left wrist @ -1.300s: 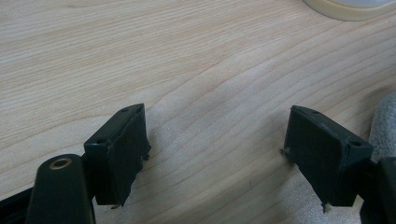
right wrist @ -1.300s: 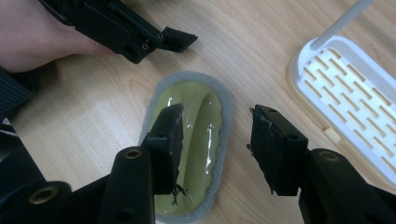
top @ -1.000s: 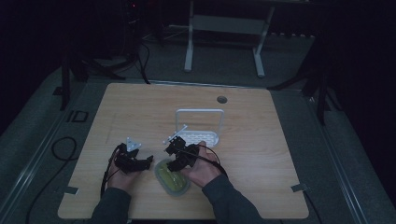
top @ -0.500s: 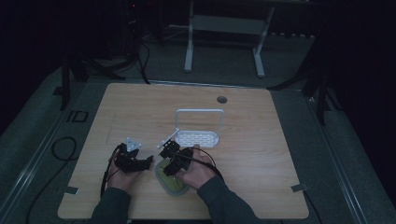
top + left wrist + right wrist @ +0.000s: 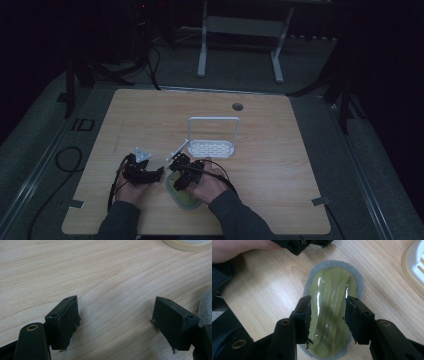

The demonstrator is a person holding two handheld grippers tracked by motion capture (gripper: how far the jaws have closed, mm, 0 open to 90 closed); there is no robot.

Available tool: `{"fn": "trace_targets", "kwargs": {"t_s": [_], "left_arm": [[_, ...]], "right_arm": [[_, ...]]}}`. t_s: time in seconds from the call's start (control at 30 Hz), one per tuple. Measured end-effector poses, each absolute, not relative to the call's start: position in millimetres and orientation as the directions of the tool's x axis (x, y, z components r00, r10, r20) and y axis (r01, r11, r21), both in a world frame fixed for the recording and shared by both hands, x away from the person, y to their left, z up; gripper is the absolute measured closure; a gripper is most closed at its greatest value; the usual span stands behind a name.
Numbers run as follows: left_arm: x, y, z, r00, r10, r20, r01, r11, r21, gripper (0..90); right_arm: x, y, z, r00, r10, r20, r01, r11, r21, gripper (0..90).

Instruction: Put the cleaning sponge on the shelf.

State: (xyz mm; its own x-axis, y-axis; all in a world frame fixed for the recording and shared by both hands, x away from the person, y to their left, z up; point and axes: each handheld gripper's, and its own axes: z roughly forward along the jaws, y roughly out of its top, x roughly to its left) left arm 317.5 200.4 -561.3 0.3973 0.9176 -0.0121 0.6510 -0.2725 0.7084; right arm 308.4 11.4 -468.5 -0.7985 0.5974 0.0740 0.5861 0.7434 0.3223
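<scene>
Sponge (image 5: 329, 312) lies flat on the wooden table (image 5: 300, 165) near the person's edge: an oval pad, glossy yellow-green on top, with a grey scouring layer showing round its rim. We see the right gripper (image 5: 328, 320) over it, jaws set against its two long sides and squeezing; the top skin buckles into lengthwise ridges between them, so we take the pinch as made. From the high view the right gripper (image 5: 182, 175) sits directly above the sponge (image 5: 187, 197), with the hand behind it.

Left gripper (image 5: 117, 325) hovers low over bare wood, jaws spread wide, nothing between them. In the high view it (image 5: 145, 172) rests just left of the sponge, apart from it. Its tip also pokes into the top of the right gripper view.

White soap-dish-like rack (image 5: 211, 147) with a slotted base and a tall loop handle stands on the table just beyond the grippers; its cream rim shows at the edge of both gripper views.

Our reading of progress: the grasp is done, the lift is not. The sponge's grey rim looks flat against the wood all round. Left to do, as we judge it: raise the sponge and carry it off, likely to the rack, though the pictures do not settle that.
</scene>
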Motion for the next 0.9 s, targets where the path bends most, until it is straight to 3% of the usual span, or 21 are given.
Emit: {"fn": "trace_targets", "kwargs": {"t_s": [0.9], "left_arm": [[317.5,200.3,-561.4,0.397,0.918,-0.013,0.651,-0.271,0.709,21.5]], "right_arm": [[311.5,18.6,-482.3,-0.783,0.619,0.066,0.615,0.754,0.229,59.2]]}}
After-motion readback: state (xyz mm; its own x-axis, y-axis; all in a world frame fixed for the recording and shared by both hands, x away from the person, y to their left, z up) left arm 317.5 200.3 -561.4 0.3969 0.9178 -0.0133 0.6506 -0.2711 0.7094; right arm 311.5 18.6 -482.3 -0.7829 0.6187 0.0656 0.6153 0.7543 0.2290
